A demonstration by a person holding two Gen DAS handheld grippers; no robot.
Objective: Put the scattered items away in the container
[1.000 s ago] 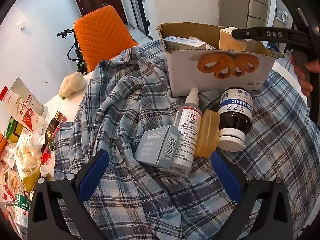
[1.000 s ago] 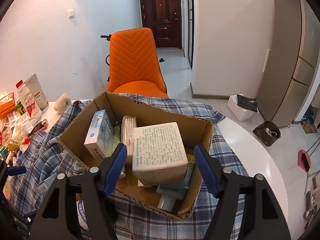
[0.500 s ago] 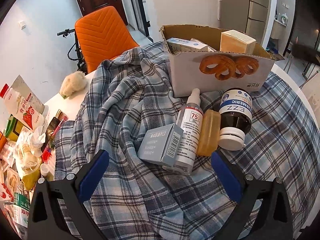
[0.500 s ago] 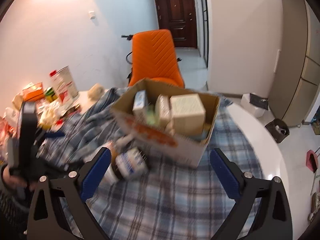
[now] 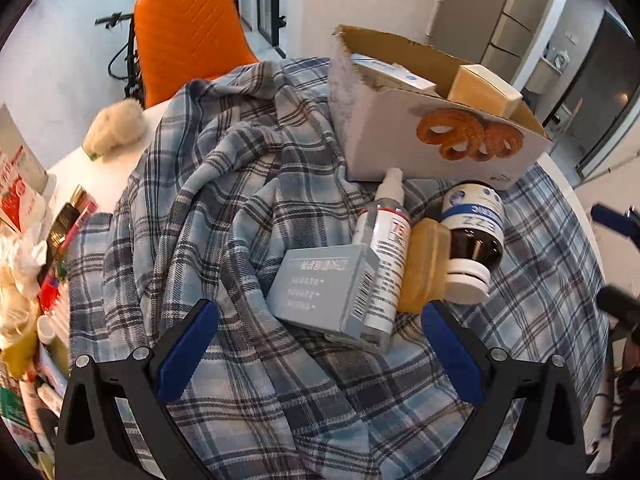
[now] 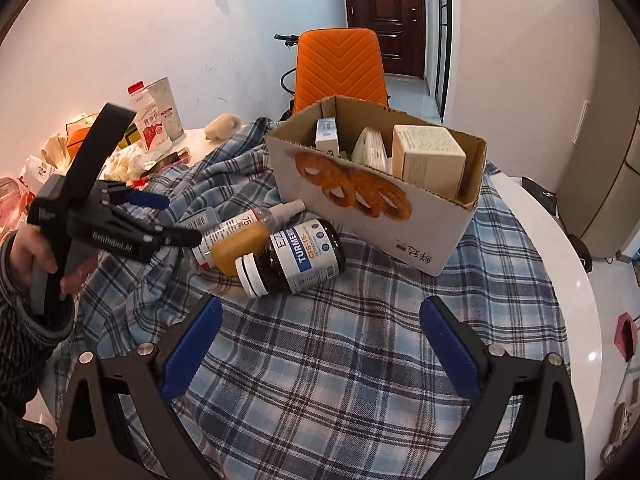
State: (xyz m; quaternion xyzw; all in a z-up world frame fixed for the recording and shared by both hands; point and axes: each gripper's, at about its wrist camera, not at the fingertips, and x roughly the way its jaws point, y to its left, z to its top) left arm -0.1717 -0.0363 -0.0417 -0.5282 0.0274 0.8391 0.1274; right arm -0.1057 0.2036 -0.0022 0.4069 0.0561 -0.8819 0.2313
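Observation:
A cardboard box [image 6: 384, 216] [image 5: 432, 148] printed with pretzels stands on the plaid cloth and holds several packs, among them a beige carton [image 6: 428, 160]. In front of it lie a grey-blue carton [image 5: 324, 292], a spray bottle [image 5: 386, 256] [image 6: 248, 224], a yellow bar [image 5: 424, 272] [image 6: 236, 246] and a dark turmeric bottle [image 6: 292, 258] [image 5: 472, 240]. My left gripper [image 5: 320, 340] [image 6: 166, 220] hangs open just short of the grey-blue carton, nothing between its fingers. My right gripper [image 6: 320, 340] is open and empty over bare cloth, below the turmeric bottle.
The plaid cloth [image 6: 340, 360] is bunched into folds at the left of the round white table [image 6: 560, 248]. Cartons, bottles and wrappers [image 6: 152, 124] crowd the table's far left. A fluffy ball [image 5: 116, 128] lies beyond the cloth. An orange chair [image 6: 340, 64] stands behind.
My right gripper opened, let go of the beige carton in the box and drew back and down to the cloth. My left gripper moved closer to the grey-blue carton.

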